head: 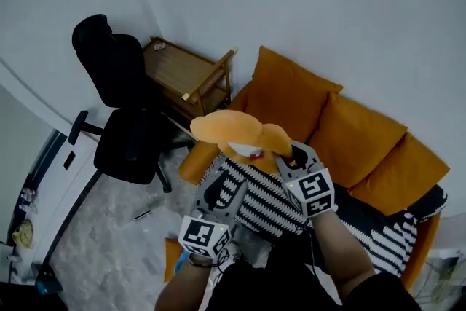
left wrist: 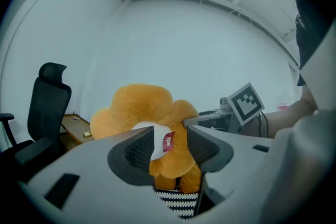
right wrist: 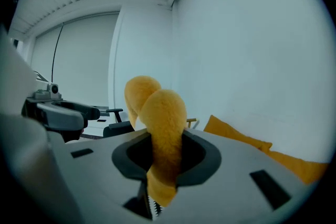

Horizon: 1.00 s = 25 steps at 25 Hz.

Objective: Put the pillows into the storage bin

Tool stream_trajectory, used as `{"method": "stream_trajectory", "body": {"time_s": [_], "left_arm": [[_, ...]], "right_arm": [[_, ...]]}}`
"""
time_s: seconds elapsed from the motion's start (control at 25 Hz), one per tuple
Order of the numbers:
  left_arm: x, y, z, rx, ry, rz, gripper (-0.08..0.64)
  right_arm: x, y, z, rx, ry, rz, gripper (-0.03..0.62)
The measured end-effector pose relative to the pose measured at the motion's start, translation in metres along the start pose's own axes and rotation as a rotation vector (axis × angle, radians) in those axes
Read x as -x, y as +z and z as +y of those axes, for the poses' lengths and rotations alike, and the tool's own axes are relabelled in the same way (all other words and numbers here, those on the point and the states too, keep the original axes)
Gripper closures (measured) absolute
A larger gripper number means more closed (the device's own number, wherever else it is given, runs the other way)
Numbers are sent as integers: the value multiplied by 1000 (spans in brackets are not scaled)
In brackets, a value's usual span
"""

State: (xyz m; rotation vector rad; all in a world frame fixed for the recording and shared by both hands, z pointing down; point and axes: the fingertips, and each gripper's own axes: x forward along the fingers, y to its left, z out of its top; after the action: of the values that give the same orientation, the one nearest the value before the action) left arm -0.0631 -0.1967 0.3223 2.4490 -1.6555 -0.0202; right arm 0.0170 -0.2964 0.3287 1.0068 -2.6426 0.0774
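Observation:
An orange flower-shaped plush pillow [head: 233,129] with a white centre and a red tag hangs in the air in front of the sofa. My right gripper [head: 285,156] is shut on one of its petals [right wrist: 163,113], which fills the gap between the jaws. My left gripper [head: 222,182] is just to the left and lower, open, its jaws wide apart. The pillow [left wrist: 139,107] shows beyond its fingertips [left wrist: 137,147], and no pad presses on it. Three orange back cushions [head: 349,135] lean on the sofa. No storage bin is in view.
A black-and-white striped cover [head: 262,200] lies on the orange sofa below both grippers. A black office chair [head: 120,120] stands at the left, with a wooden side table [head: 182,76] between it and the sofa. Pale marble floor [head: 109,229] spreads at the lower left.

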Motion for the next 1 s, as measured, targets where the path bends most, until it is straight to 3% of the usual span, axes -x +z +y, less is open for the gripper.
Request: {"method": "stream_trajectory", "body": {"time_s": [0.48, 0.68, 1.0], "left_arm": [[90, 59, 48, -89, 147, -88, 461], [124, 67, 63, -103, 189, -101, 541], [180, 70, 93, -113, 304, -92, 554]], "right_arm": [[-6, 75, 94, 108, 112, -94, 503], [-13, 87, 134, 116, 160, -114, 503], [-31, 95, 202, 123, 279, -128, 505]]}}
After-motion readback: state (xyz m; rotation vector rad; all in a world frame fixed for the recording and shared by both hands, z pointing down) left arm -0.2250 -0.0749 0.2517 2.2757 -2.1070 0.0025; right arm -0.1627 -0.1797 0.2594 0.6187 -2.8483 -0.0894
